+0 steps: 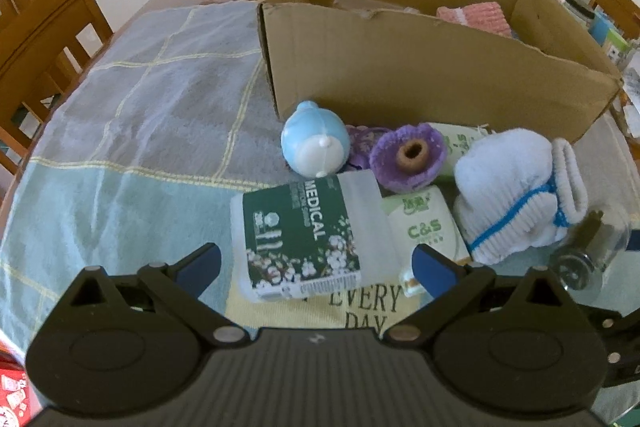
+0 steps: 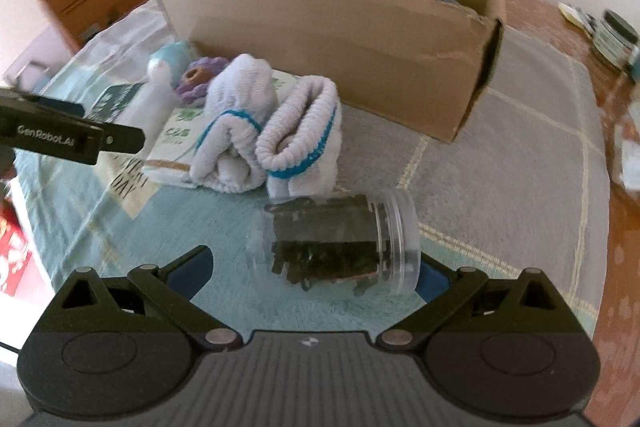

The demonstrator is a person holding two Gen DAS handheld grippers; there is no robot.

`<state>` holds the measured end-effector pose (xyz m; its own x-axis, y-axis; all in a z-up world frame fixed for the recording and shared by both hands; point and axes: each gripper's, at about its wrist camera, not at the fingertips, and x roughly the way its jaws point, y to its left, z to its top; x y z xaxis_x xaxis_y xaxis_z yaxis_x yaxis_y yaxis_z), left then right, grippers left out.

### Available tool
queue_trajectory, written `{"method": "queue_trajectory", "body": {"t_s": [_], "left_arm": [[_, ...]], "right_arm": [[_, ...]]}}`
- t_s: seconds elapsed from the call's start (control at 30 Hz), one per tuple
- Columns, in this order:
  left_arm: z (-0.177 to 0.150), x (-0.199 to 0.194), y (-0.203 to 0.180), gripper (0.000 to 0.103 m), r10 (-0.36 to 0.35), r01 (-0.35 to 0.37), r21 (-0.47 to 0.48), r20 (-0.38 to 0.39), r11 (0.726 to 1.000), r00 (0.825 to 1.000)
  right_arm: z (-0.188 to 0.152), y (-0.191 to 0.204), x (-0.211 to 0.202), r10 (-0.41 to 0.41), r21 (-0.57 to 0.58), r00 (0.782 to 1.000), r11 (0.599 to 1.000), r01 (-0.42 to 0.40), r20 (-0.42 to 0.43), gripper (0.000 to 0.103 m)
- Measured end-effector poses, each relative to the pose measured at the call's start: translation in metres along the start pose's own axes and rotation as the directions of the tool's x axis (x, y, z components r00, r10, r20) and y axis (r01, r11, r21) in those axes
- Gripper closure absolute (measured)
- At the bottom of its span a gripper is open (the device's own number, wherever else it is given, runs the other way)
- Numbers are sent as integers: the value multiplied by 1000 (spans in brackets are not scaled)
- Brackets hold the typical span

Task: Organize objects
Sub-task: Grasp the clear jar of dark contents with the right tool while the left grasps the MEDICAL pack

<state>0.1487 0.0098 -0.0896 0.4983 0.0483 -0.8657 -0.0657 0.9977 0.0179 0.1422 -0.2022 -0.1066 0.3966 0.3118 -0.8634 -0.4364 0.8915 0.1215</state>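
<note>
Our left hand-held gripper gapes wide, empty, around the green medical pack. Our right hand-held gripper spreads wide about the clear jar lying sideways on the cloth-covered tabletop, near the cardboard box.

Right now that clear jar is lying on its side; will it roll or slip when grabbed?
The clear jar probably rolls easily, being round and on its side. Its smooth plastic may slip between the open right gripper fingers. Loose dark contents suggest it is light.

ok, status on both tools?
Left tool open over green medical cotton pack. Right tool open around clear plastic jar lying sideways. Cardboard box unobstructed.
</note>
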Motion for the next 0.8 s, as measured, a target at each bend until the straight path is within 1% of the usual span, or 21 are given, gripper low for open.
{"method": "queue_trajectory", "body": {"t_s": [0.13, 0.2, 0.3, 0.4, 0.5, 0.6, 0.8], "left_arm": [[2, 9, 5, 2, 6, -6, -1, -13, 1000, 1000], [1, 10, 10, 2, -7, 7, 3, -17, 1000, 1000], [-2, 8, 18, 2, -15, 15, 12, -26, 1000, 1000], [-7, 5, 26, 2, -7, 8, 47, -28, 999, 1000], [-9, 5, 34, 2, -22, 24, 71, -27, 997, 999], [-9, 9, 36, 2, -29, 32, 74, -30, 997, 999], [-9, 21, 29, 2, -36, 39, 99, -33, 994, 999]], "right_arm": [[-2, 0, 7, -45, 58, 999, 997, 45, -1, 0], [-3, 1, 10, -72, 66, 997, 995, 72, -8, 0], [-2, 3, 11, -106, 52, 994, 993, 106, -10, 0], [-3, 5, 13, -123, 40, 992, 991, 124, -18, 0], [-4, 8, 15, -155, 8, 988, 988, 155, -21, 0], [-3, 9, 16, -154, 10, 988, 988, 154, -17, 0], [-1, 9, 17, -152, 9, 988, 988, 152, -11, 0]]}}
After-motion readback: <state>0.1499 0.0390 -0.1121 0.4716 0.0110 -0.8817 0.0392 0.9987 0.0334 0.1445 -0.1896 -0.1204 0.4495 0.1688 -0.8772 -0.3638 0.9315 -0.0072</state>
